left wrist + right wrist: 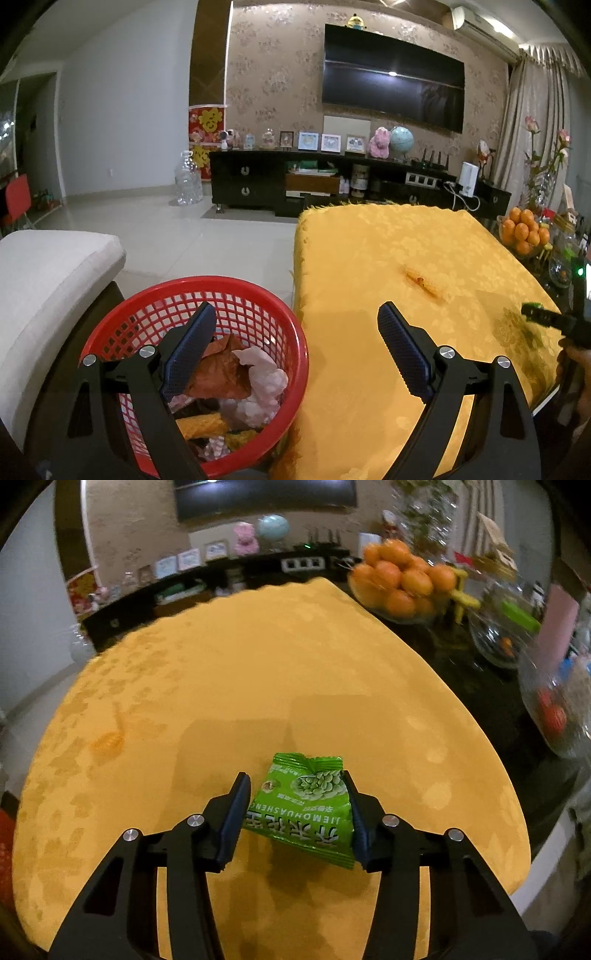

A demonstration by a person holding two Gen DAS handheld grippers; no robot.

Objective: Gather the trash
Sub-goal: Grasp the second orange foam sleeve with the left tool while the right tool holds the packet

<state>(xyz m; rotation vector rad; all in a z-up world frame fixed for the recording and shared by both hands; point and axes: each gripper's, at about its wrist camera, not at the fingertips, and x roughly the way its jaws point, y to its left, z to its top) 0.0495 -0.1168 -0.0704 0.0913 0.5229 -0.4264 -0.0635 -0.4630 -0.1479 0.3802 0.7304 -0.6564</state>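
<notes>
On the yellow-clothed bench [258,672], beside the red basket [236,291] of trash under the wide-spread left gripper [295,347], lies a green snack packet [306,805], light, crinkly and slippery, best pinched across its flat sides, between the right gripper [295,812] fingers, which press both edges.

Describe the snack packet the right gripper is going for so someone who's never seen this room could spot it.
Find the table under the yellow cloth. Near its front edge lies a small snack packet, between the fingers of the right gripper. It is the only bright green thing on the cloth, printed with white characters and pale green nuts.
</notes>
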